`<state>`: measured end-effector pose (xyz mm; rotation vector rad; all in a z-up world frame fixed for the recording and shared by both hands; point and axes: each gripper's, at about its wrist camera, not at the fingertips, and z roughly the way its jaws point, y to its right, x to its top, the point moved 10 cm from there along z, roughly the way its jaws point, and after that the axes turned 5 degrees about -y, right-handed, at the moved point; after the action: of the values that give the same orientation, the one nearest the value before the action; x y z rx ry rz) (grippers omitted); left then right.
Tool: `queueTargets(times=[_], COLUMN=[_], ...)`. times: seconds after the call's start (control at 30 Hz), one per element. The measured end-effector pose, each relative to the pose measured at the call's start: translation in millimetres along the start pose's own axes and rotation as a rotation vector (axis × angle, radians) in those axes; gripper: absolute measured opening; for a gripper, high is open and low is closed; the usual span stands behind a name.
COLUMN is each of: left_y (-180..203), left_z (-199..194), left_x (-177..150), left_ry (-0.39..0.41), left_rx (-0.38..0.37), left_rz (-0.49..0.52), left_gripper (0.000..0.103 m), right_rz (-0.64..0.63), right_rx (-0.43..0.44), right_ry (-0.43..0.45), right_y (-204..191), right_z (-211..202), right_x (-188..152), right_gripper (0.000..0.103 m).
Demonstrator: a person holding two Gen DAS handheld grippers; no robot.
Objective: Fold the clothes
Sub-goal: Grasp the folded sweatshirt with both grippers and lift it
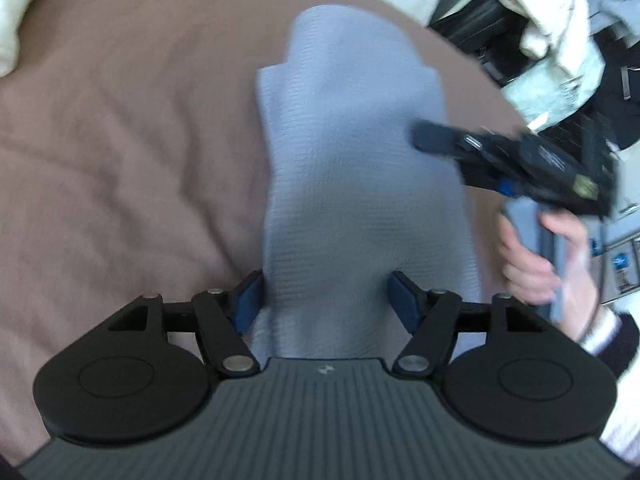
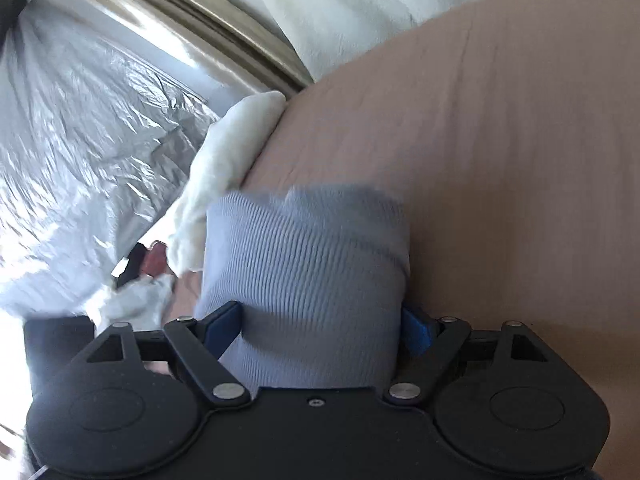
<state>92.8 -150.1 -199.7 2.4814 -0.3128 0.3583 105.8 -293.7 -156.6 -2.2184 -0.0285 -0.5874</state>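
Left tongs (image 1: 326,300): blue pads (image 1: 248,300) are held wide apart, with the blue ribbed garment (image 1: 344,184) passing between them; whether it is pinched cannot be told.
Right tongs (image 2: 322,320): pads (image 2: 224,322) are set against both sides of a bunched fold of the garment (image 2: 308,264), gripping it.
Garment: it is stretched lengthwise over the brown bedsheet (image 1: 132,152).
Right hand (image 1: 536,264): it is wrapped round the grey handle.
White pillow (image 2: 224,172): it is seen at the bed edge.
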Motion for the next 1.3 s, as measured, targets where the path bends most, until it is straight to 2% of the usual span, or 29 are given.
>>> queueTargets(times=[0.03,0.07,0.1,0.2,0.27,0.33,0.37,0.43,0.47,0.5,0.63,0.67,0.73,0.83,0.93,1.03,1.1,1.13,1.17,1.2,1.23,1.3], left_y=[1,3,4,9,22,30,30,29,28,27,27,24,9,8,17,6,16,21,25,28,30,30], left_z=[1,2,-1,-26,-36,-33,-28,-9,1,11,9,6,-6,-3,13,9,16,18,18,19,19,15], left_x=[2,5,9,20,23,21,17,8,4,0,-1,0,-14,-10,-1,-4,2,4,4,4,4,3], left_ry=[0.011,0.023,0.038,0.132,0.19,0.178,0.151,0.09,0.061,0.033,0.043,0.041,0.043,0.065,0.06,0.056,0.072,0.086,0.094,0.097,0.106,0.128], left_rx=[0.003,0.004,0.002,-0.014,-0.044,-0.093,-0.107,-0.119,-0.128,-0.137,-0.168,-0.189,-0.279,-0.322,-0.285,-0.214,-0.129,-0.095,-0.062,-0.029,-0.017,-0.017], left_rz=[0.009,0.017,0.019,0.055,0.086,0.073,0.054,-0.019,-0.064,-0.109,-0.191,-0.24,-0.358,-0.436,-0.397,-0.301,-0.19,-0.143,-0.095,-0.046,-0.025,-0.032], left_gripper=[0.066,0.066,0.066,0.066,0.066,0.067,0.067,0.067,0.067,0.067,0.068,0.069,0.07,0.073,0.073,0.074,0.068,0.061,0.04,0.025,0.021,0.017], right_rz=[-0.046,-0.096,-0.145,-0.312,-0.378,-0.288,-0.227,-0.085,-0.018,0.034,0.164,0.18,0.188,0.177,0.201,0.187,0.166,0.16,0.159,0.145,0.111,0.042], right_rx=[-0.028,-0.056,-0.079,-0.089,-0.097,-0.193,-0.251,-0.322,-0.332,-0.31,-0.171,-0.15,-0.128,-0.095,-0.051,-0.043,-0.042,-0.038,-0.035,-0.04,-0.049,-0.067], right_ry=[0.0,0.006,0.022,0.144,0.228,0.253,0.263,0.221,0.203,0.218,0.305,0.307,0.293,0.277,0.275,0.264,0.262,0.266,0.274,0.282,0.285,0.303], right_y=[-5,-13,-22,-59,-66,-34,-15,28,46,58,79,82,83,81,80,82,83,83,84,84,81,72], right_z=[1,0,-5,-40,-66,-77,-82,-82,-81,-83,-97,-98,-94,-89,-80,-71,-70,-72,-74,-74,-73,-78], right_x=[2,3,4,13,23,37,43,41,36,30,9,5,1,7,13,17,20,21,21,23,23,25], right_gripper=[0.055,0.036,0.032,0.03,0.03,0.032,0.038,0.041,0.047,0.054,0.061,0.062,0.062,0.066,0.069,0.069,0.069,0.069,0.065,0.046,0.039,0.033])
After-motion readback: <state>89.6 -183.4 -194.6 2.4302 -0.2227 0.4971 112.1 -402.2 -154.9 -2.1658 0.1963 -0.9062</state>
